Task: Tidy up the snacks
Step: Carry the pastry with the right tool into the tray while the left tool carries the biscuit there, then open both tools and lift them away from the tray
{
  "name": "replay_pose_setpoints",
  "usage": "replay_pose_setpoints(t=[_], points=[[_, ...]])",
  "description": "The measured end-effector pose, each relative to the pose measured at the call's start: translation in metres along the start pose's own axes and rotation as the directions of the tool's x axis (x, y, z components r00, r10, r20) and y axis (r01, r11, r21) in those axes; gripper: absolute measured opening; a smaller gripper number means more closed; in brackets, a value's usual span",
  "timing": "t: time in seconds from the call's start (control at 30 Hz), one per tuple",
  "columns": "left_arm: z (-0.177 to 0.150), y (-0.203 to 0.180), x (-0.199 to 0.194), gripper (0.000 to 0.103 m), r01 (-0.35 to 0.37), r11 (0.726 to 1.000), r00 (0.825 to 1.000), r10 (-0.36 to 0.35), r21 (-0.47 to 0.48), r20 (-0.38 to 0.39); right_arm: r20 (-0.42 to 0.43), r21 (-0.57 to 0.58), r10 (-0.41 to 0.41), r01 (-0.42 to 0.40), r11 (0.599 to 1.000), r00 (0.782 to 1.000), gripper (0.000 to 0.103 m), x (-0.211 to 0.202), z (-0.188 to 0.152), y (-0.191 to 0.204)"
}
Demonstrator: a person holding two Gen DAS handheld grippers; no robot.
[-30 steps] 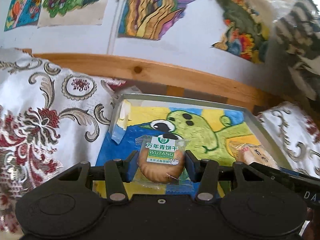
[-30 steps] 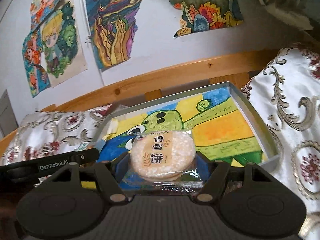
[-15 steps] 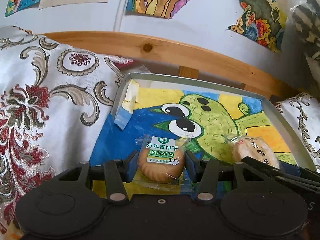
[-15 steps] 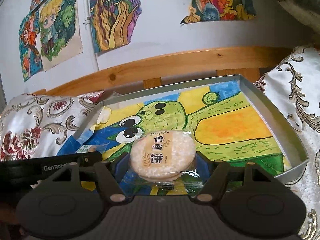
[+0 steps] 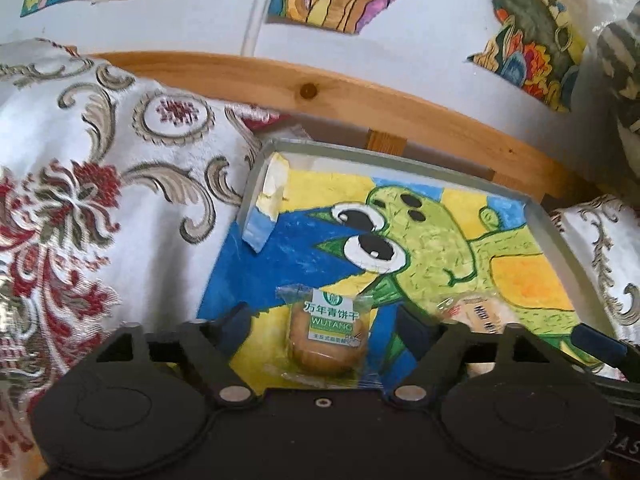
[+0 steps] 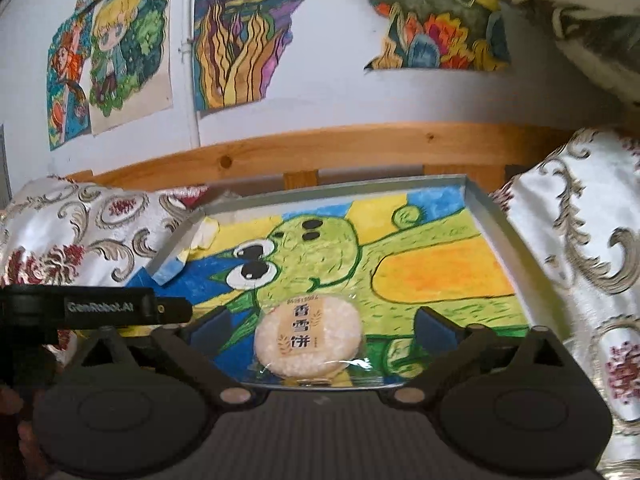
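Both jaws released: left gripper (image 5: 324, 318) straddles biscuit packet (image 5: 326, 338), right gripper (image 6: 320, 322) straddles rice cracker (image 6: 307, 336), on painted tray (image 6: 492, 216) ahead; embroidered cloth (image 5: 100, 208) flanks.

The left gripper (image 5: 326, 322) sat low in the centre of its frame, jaws spread wide, fingers (image 5: 236, 330) apart. The right gripper (image 6: 322, 330) likewise sat low and centred, jaws parted. In the right wrist view, the left gripper's body filled the left edge.

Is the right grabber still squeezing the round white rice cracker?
Apart. The right wrist view shows the right hand-held gripper open, with painted tray showing between each finger and the rice cracker.
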State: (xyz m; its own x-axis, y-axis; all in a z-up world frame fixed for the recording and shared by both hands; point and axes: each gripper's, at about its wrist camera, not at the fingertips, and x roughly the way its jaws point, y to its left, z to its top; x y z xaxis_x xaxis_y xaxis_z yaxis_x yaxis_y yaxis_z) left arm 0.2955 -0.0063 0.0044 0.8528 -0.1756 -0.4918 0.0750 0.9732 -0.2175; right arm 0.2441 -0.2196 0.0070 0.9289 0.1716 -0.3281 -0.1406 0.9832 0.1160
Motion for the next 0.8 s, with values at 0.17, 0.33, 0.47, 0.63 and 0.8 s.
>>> replay_pose_setpoints(t=[0.17, 0.33, 0.47, 0.63, 0.8], points=[[0.008, 0.001, -0.032, 0.096, 0.024, 1.0, 0.999, -0.024, -0.007, 0.038, 0.026, -0.013, -0.005, 0.005, 1.0, 1.0, 0.103, -0.027, 0.01, -0.003], [0.01, 0.0, -0.067, 0.102, 0.03, 1.0, 0.997, -0.03, 0.001, 0.075, 0.066, -0.033, -0.007, 0.009, 0.999, 0.998, 0.103, -0.061, 0.021, -0.005], [0.007, -0.002, -0.096, 0.102, 0.027, 1.0, 0.995, -0.028, 0.008, 0.094, 0.089, -0.052, -0.001, 0.005, 0.999, 0.996, 0.103, -0.09, 0.025, -0.005], [-0.002, -0.002, -0.131, 0.102, 0.033, 0.999, 0.992, -0.034, 0.014, 0.119, 0.103, -0.083, 0.008, 0.0, 0.997, 0.995, 0.103, -0.126, 0.023, -0.001], [-0.014, -0.003, -0.159, 0.102, 0.044, 0.999, 0.991, -0.047, 0.025, 0.126, 0.103, -0.105, 0.025, -0.014, 0.994, 0.994, 0.103, -0.154, 0.014, 0.005]])
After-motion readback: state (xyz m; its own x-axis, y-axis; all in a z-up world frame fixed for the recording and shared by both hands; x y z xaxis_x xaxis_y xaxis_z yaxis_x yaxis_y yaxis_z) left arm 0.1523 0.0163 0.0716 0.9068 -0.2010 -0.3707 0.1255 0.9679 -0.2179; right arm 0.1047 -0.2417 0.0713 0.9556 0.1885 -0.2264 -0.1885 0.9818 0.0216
